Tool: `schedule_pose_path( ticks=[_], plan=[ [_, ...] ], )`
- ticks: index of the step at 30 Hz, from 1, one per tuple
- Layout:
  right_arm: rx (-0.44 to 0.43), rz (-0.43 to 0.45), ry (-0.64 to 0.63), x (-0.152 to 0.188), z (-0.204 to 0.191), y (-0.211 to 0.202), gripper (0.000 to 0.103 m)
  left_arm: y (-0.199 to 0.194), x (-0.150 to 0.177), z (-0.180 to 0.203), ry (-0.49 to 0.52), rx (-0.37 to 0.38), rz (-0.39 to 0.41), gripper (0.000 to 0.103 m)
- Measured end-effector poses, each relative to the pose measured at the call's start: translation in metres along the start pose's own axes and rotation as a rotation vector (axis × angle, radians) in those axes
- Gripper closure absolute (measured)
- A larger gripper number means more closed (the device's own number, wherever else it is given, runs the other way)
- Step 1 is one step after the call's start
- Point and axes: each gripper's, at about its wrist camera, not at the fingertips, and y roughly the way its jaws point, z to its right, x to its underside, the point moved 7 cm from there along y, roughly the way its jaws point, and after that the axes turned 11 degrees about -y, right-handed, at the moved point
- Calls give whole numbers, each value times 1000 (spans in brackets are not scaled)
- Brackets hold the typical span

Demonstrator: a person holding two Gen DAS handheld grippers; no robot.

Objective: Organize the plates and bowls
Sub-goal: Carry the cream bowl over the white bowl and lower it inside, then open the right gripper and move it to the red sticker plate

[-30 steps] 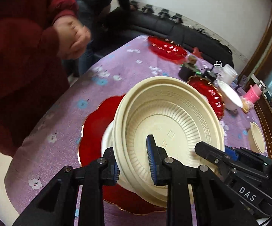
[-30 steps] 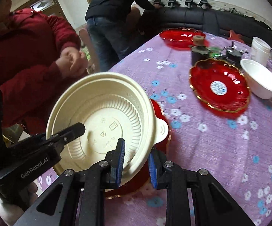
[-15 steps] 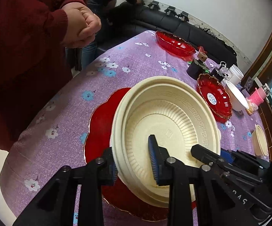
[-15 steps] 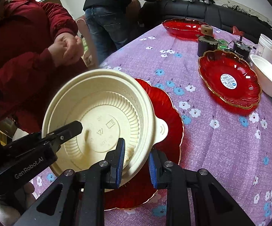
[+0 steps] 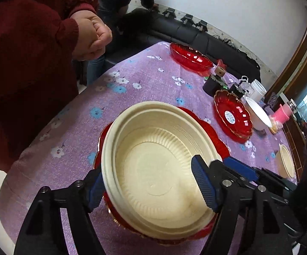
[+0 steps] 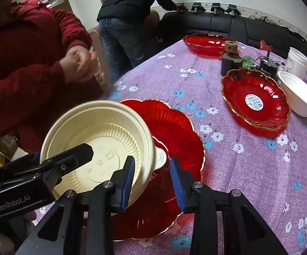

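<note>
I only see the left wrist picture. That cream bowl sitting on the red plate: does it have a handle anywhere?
Observer: Yes. The right wrist view shows a small tab handle on the cream bowl, pointing toward the middle of the big red plate.
Operator: Is the other claw squeezing that handle?
Observer: No. The right gripper has just been opening its jaws. The handle sits between them, and the outer pad stands clear of it.

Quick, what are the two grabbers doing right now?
Left gripper: jaws just opened, straddling the cream bowl rim, not squeezing.
Right gripper: jaws just opened, bowl's handle tab between them, let go.
</note>
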Motion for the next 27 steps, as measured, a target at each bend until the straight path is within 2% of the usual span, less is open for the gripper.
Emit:
schedule_pose_path(
  ticks=[2, 5, 9, 14, 17, 19, 22, 23, 25, 27],
  plan=[
    [18, -12, 4, 1, 4, 0, 65, 9, 1, 5, -7, 10, -13, 29],
    [-7, -23, 6, 5, 5, -1, 65, 12, 5, 14, 5, 9, -6, 28],
    [74, -7, -79, 4, 3, -11, 70, 11, 7, 13, 8, 11, -23, 28],
    [92, -14, -89, 0, 7, -12, 75, -1, -1, -7, -61, 39, -16, 28],
    [57, -3, -76, -2, 7, -11, 74, -14, -5, -18, -107, 46, 11, 28],
    [44, 16, -34, -1, 12, -15, 72, -24, -6, -22, -121, 47, 36, 27],
    [-41, 58, 93, 0, 27, -23, 57, -41, -2, -20, -121, 64, 73, 25],
    [-57, 72, 127, 1, 35, -27, 56, -46, 0, -19, -113, 63, 85, 23],
    [-40, 97, 171, 3, 52, -34, 56, -54, 4, -13, -94, 75, 105, 22],
    [25, 126, 224, 6, 82, -42, 56, -58, 7, -8, -82, 88, 112, 21]
  ],
)
